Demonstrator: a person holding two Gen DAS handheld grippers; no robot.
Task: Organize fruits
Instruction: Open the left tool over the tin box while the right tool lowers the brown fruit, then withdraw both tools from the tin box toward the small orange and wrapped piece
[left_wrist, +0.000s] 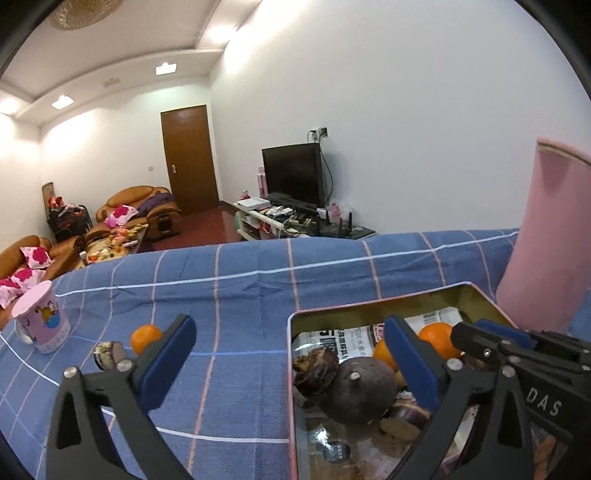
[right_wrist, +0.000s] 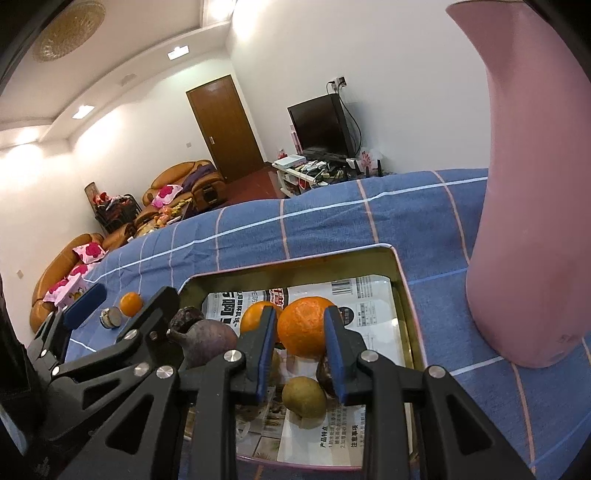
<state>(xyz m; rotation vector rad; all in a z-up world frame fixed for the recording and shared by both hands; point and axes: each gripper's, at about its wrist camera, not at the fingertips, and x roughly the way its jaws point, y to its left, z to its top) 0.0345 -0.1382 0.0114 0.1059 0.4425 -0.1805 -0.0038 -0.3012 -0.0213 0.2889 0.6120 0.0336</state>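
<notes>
Both tongs low in frame
Left tongs (left_wrist: 291, 363) spread wide; right tongs (right_wrist: 301, 345) narrowed, blue pads (right_wrist: 266, 350) pressing an orange's sides.

A: Where does the left wrist view look from?

B: From just behind the left gripper (left_wrist: 291, 365), low over the blue checked surface (left_wrist: 236, 291), facing the far wall with the television (left_wrist: 293, 177). The tin (left_wrist: 295, 369) sits close at lower right.

A: And the right wrist view?

B: From just behind the right gripper (right_wrist: 301, 347), tilted down into the same tin (right_wrist: 404, 295), very near the fruit.

A: What do they share?

B: The tin, the surface, the pink jug (left_wrist: 546, 236), the small orange (left_wrist: 145, 338), the door (right_wrist: 225, 129) and the sofas (right_wrist: 184, 184). Each view also catches the other gripper.
</notes>
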